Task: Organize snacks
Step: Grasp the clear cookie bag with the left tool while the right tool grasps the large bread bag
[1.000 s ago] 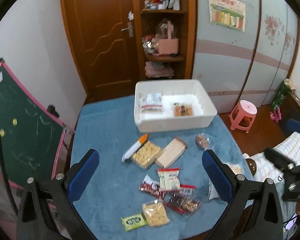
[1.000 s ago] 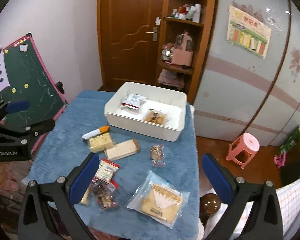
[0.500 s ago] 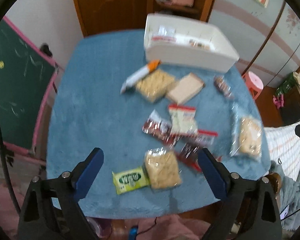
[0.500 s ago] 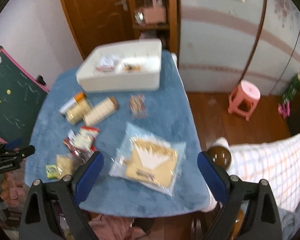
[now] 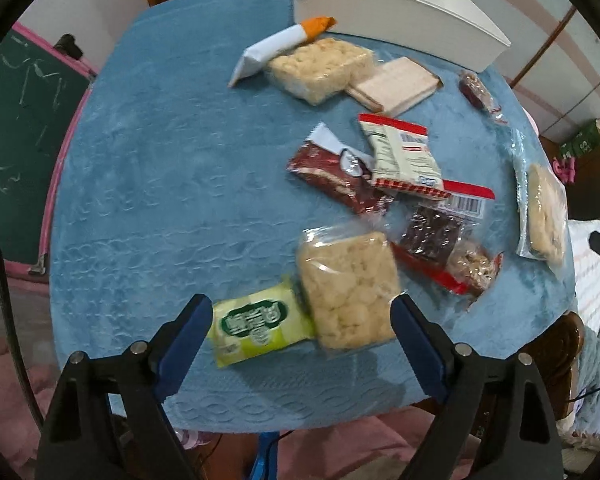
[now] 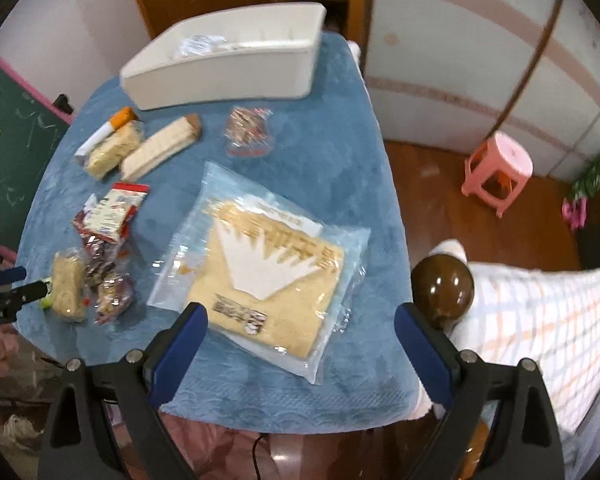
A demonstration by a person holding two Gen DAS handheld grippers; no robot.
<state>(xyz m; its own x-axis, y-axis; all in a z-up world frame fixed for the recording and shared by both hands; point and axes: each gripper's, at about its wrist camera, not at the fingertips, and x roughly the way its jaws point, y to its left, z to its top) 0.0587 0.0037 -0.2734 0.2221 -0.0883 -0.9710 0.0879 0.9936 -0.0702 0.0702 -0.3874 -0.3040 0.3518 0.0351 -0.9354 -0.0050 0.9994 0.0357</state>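
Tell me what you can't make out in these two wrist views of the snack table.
- White bin, left wrist view: the top edge cuts it off and its near wall hides the inside.
- Same bin, right wrist view: blur makes the packets inside unreadable.
- Green packet, left view: motion blur smears its label.
- Green packet, right view: only a sliver shows behind the left gripper.
- Large clear bag, right view: print too blurred to read.

My work surface is a table under a blue textured cloth (image 5: 148, 184). A white bin (image 6: 228, 68) sits at its far edge. Wrapped snacks lie loose on the cloth: a green packet (image 5: 256, 322) touching a clear puffed-snack bag (image 5: 348, 288) nearest me, a large flat clear bag (image 6: 268, 272) at right.
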